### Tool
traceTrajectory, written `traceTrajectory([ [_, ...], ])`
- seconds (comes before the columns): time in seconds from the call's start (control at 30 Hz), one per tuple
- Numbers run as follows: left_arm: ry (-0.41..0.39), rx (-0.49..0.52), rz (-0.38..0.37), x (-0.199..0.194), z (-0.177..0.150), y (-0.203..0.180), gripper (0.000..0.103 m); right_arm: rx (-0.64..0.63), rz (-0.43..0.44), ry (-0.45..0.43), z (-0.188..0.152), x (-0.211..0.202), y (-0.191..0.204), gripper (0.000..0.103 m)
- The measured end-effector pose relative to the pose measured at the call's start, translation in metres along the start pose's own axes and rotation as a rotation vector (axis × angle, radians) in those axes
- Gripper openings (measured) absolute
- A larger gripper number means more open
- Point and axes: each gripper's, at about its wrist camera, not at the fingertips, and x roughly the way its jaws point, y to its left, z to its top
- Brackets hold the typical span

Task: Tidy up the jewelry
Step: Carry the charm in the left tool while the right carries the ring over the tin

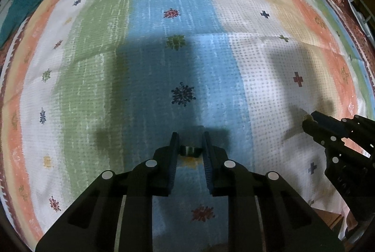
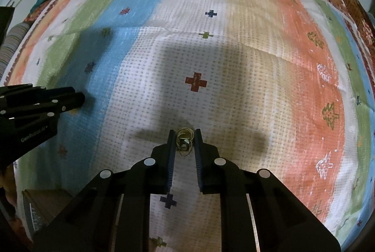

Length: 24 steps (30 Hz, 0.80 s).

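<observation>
ring [image 1: 190,150] between left fingers [image 1: 174,151]

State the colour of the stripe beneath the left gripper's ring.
Blue stripe, under the dark ring; clearest in the left wrist view.

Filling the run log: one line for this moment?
left tongs: around dark ring | right tongs: around gold jewelry | surface: striped cloth
</observation>
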Motion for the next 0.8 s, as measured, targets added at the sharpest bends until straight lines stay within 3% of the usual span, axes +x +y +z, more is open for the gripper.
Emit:
traceTrajectory([
  [0.33, -0.036, -0.006, -0.004, -0.018, -0.008, 0.002, 0.019, -0.011, -0.003, -0.049, -0.005, -0.024, 0.002, 0.016],
  [0.8, -0.182, -0.007, 0.011, -0.063, -0.025, -0.003, 0.019, 0.026, -0.023, -0.122, -0.011, -0.052, 0.003, 0.016],
])
